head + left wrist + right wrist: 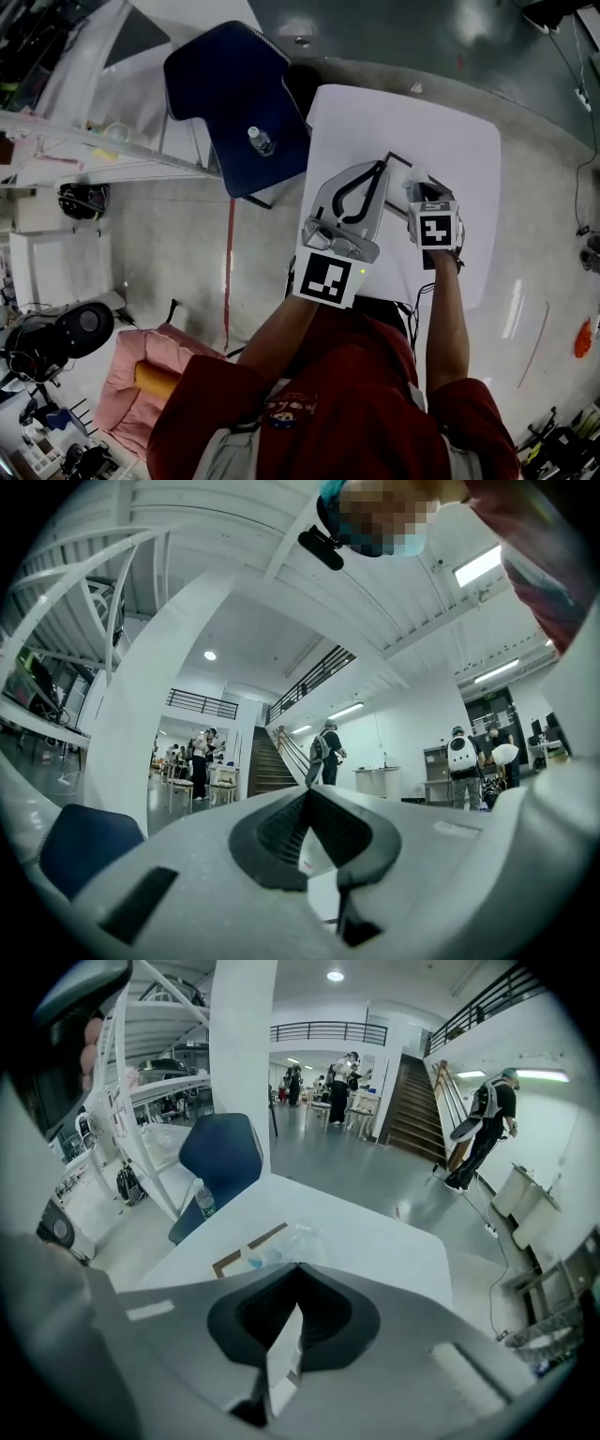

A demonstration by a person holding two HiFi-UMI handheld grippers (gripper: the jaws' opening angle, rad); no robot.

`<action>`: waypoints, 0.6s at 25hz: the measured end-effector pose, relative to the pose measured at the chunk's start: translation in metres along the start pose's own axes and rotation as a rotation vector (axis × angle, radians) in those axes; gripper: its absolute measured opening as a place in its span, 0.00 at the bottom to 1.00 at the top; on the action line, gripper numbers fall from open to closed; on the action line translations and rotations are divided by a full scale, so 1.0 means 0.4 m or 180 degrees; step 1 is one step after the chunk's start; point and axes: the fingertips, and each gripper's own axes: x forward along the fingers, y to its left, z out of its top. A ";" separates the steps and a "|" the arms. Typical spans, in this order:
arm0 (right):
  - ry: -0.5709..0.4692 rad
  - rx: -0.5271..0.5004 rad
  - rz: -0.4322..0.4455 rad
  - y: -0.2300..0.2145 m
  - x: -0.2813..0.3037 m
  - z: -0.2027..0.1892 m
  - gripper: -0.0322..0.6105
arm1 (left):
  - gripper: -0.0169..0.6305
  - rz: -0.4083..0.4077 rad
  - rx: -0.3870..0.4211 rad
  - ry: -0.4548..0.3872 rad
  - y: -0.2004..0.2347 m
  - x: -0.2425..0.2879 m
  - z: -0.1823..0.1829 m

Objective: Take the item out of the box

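Observation:
A flat white box with dark edges [397,158] [246,1247] lies on the white table [459,141] [375,1241]. A clear plastic bag with something blue inside [416,175] [281,1239] sits at the box's near side, right at the tip of my right gripper [419,187] [298,1266], whose jaws are closed on it. My left gripper [382,166] [307,792] is held higher, to the left of the right one, with its jaws shut tip to tip over the box's left edge. Whether it pinches that edge is hidden.
A dark blue chair [234,94] [220,1162] stands against the table's far left corner, with a water bottle [261,141] [203,1201] on its seat. White railings and equipment fill the left. Pink cloth [141,375] lies by my left side.

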 end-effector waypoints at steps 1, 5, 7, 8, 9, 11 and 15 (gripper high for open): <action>-0.0045 0.0016 -0.0021 0.003 -0.014 0.006 0.05 | 0.03 -0.0018 0.0014 -0.0008 -0.003 -0.005 0.006; -0.0224 0.0070 -0.0088 0.013 -0.074 0.022 0.05 | 0.03 -0.0075 0.0065 -0.0041 -0.021 -0.023 0.024; -0.0325 0.0101 -0.0122 0.020 -0.108 0.030 0.05 | 0.03 -0.0101 0.0067 -0.0076 -0.030 -0.031 0.034; -0.0382 0.0118 -0.0139 0.023 -0.126 0.035 0.05 | 0.03 -0.0115 0.0070 -0.0097 -0.033 -0.034 0.040; -0.0440 0.0132 -0.0158 0.027 -0.144 0.041 0.05 | 0.03 -0.0132 0.0085 -0.0110 -0.037 -0.038 0.046; -0.0553 0.0158 -0.0200 0.037 -0.183 0.051 0.05 | 0.03 -0.0166 0.0095 -0.0129 -0.046 -0.049 0.056; -0.0793 0.0216 -0.0270 0.065 -0.258 0.084 0.05 | 0.03 -0.0218 0.0067 -0.0150 -0.050 -0.068 0.071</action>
